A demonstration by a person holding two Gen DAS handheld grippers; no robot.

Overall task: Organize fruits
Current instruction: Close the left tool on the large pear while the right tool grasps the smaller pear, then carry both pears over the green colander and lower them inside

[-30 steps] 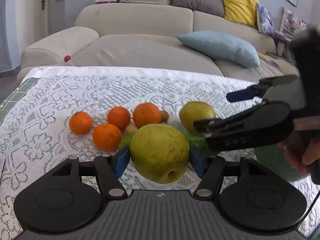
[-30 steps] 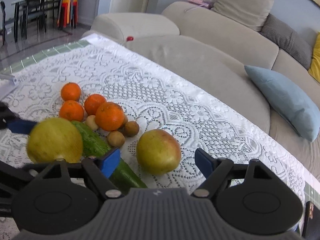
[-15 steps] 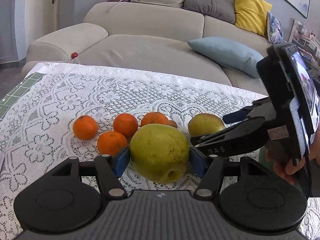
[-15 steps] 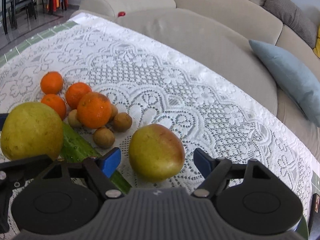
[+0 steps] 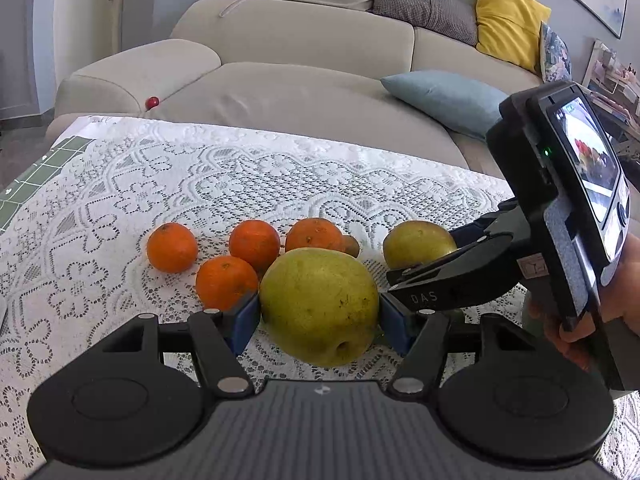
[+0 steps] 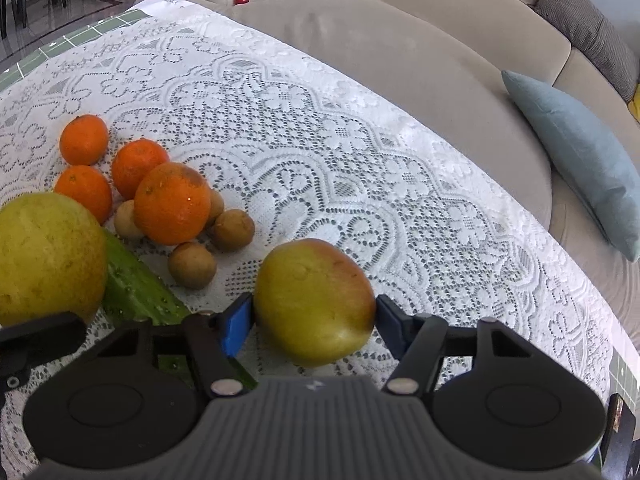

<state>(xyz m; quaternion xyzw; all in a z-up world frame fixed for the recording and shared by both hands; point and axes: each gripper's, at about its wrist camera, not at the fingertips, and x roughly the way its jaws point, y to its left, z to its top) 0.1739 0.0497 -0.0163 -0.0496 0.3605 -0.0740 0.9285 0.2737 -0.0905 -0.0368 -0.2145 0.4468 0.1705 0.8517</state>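
Note:
My left gripper (image 5: 319, 314) is shut on a large yellow-green apple (image 5: 320, 305), held just above the lace tablecloth. My right gripper (image 6: 314, 320) has its blue pads against both sides of a red-blushed yellow apple (image 6: 315, 306) that rests on the cloth; it also shows in the left wrist view (image 5: 418, 243). The held yellow-green apple shows at the left of the right wrist view (image 6: 48, 254). Several oranges (image 6: 172, 202) and small brown fruits (image 6: 192, 265) lie in a cluster. A green cucumber (image 6: 138, 294) lies beside them.
The white lace tablecloth (image 6: 320, 140) covers the table (image 5: 36, 168). A beige sofa (image 5: 300, 92) with a blue cushion (image 5: 444, 98) stands right behind the table. A small red ball (image 5: 152, 101) sits on the sofa.
My right gripper moved forward around the blushed apple and closed its pads onto it. My left gripper stayed shut on the yellow-green apple and drew back slightly.

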